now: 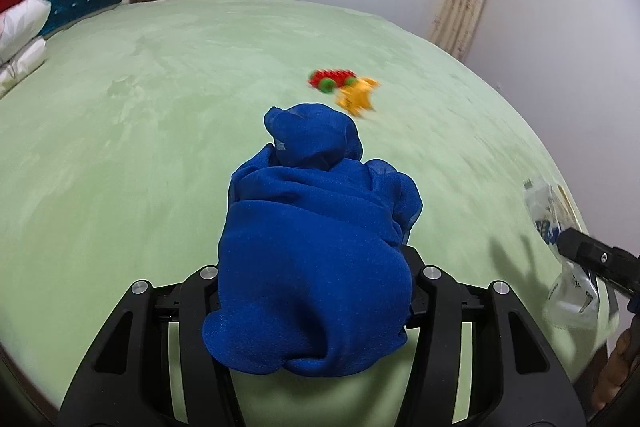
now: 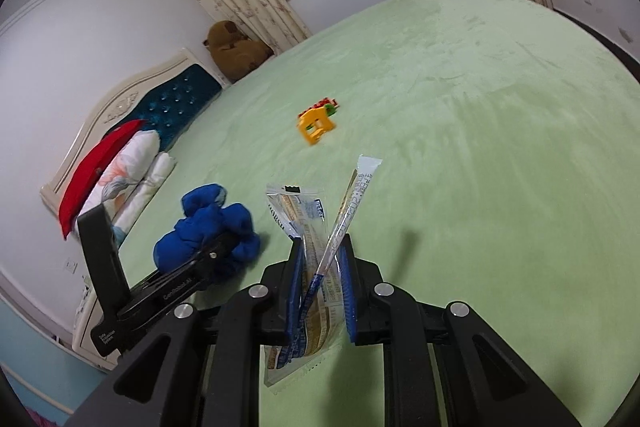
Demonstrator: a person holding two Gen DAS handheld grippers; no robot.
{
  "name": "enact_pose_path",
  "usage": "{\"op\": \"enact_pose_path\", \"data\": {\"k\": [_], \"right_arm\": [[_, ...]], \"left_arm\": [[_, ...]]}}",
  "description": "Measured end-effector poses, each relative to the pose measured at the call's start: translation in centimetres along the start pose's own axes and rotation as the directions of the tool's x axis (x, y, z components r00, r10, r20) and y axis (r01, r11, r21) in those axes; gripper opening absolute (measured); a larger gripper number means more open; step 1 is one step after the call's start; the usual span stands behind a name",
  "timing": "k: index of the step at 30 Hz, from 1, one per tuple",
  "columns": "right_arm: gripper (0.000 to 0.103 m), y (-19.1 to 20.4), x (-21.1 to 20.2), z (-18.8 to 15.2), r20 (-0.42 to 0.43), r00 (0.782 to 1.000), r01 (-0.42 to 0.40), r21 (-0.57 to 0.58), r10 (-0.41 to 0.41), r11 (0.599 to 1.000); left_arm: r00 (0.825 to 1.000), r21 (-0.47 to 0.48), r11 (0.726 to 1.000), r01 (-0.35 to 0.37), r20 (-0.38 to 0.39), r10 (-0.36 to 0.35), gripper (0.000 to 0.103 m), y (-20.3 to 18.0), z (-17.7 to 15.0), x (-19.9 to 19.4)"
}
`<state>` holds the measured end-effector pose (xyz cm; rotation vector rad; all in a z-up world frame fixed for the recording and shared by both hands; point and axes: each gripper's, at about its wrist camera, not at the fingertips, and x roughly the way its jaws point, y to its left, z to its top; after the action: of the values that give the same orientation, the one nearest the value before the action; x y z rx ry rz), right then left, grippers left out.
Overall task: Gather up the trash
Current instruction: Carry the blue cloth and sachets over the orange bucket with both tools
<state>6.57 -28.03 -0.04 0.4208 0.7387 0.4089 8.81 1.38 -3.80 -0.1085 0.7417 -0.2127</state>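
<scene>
Up over the green bed (image 2: 480, 107), both claws full. Left claw (image 1: 316, 291) closed on a blue cloth (image 1: 316, 259), bunched up and hiding the fingers. Right claw (image 2: 320, 287) closed on two bits of trash: a clear wrapper (image 2: 308, 307) and a thin stick pack (image 2: 344, 219), both pinched between the blue pads (image 2: 350, 307). Wrapper hanging below the claw, stick pack poking up and leaning to one side.

Still on the bed, well apart from the claws: a yellow toy (image 2: 316, 127) touching a red toy (image 2: 326, 105). Not trash, likely. No bin in view.

Could go wrong from here:
- Stick pack slipping out, since so thin and only caught low down.
- Slick wrapper sliding free with a fast swing or a loose squeeze.
- Cloth drooping and dragging on the bed, then snagging.
- Bumping the two claws together, being so near.
</scene>
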Motion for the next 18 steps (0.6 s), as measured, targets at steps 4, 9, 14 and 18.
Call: {"op": "enact_pose_path", "data": {"k": [4, 9, 14, 18], "right_arm": [[0.019, 1.2, -2.5, -2.6, -0.002, 1.0, -0.015, -0.079, 0.015, 0.997], [0.019, 2.3, -5.4, -6.5, -0.036, 0.998, -0.053, -0.138, 0.048, 0.989], [0.021, 2.9, -7.0, -9.5, -0.086, 0.995, -0.062, -0.179, 0.047, 0.982], [0.022, 3.0, -8.2, -12.2, -0.141, 0.989, -0.076, -0.213, 0.046, 0.974]], "left_arm": [[1.0, 0.025, 0.999, 0.02, -0.023, -0.019, 0.052, -1.7, -2.4, -3.0], [0.999, 0.071, 0.997, 0.016, -0.05, -0.013, 0.052, -3.4, -5.6, -6.0], [0.997, 0.128, 0.992, 0.01, -0.081, 0.0, 0.052, -4.7, -8.9, -8.2], [0.993, 0.195, 0.981, 0.017, -0.121, 0.007, 0.052, -5.6, -11.2, -9.4]]}}
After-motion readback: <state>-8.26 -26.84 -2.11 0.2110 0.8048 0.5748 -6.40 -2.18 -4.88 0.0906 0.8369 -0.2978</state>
